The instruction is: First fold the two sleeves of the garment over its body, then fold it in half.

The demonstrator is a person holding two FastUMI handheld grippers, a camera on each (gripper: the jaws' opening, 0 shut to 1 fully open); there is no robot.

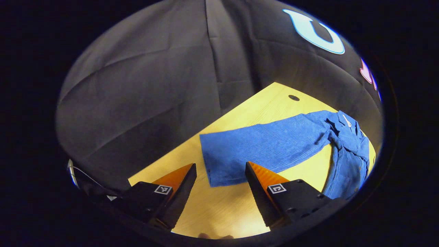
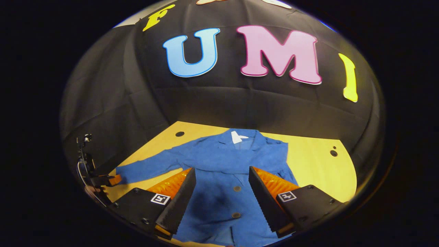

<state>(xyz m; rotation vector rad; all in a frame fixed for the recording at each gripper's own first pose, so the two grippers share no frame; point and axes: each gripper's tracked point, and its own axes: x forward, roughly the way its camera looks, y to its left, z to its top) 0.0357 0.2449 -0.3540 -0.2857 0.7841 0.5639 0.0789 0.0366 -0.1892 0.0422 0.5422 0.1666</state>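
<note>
A blue shirt (image 2: 233,161) lies spread face up on a wooden surface (image 2: 315,164) in the booth, collar toward the back wall, 1 long sleeve (image 1: 271,144) stretched straight out to the side. The left gripper (image 1: 220,176) hovers just above that sleeve's cuff, jaws wide apart and holding nothing; the right gripper (image 2: 222,181) hangs over the buttoned front, equally wide open and empty.

The fabric looks ribbed like corduroy, soft and light, likely to drape and drag rather than hold a shape, so a pinch at the cuff edge seems the surest hold for carrying the sleeve across the body. The cloth lies flat against the wood, which may make it hard for a finger to get under.

The second sleeve is hard to make out: in the right gripper view the shirt's far side ends near the shoulder, and that sleeve cannot be traced. The hem runs under the right gripper and out of sight. In the right gripper view the left gripper (image 2: 113,179) appears small and dim at the cuff, its contact with the cloth unclear.
</note>
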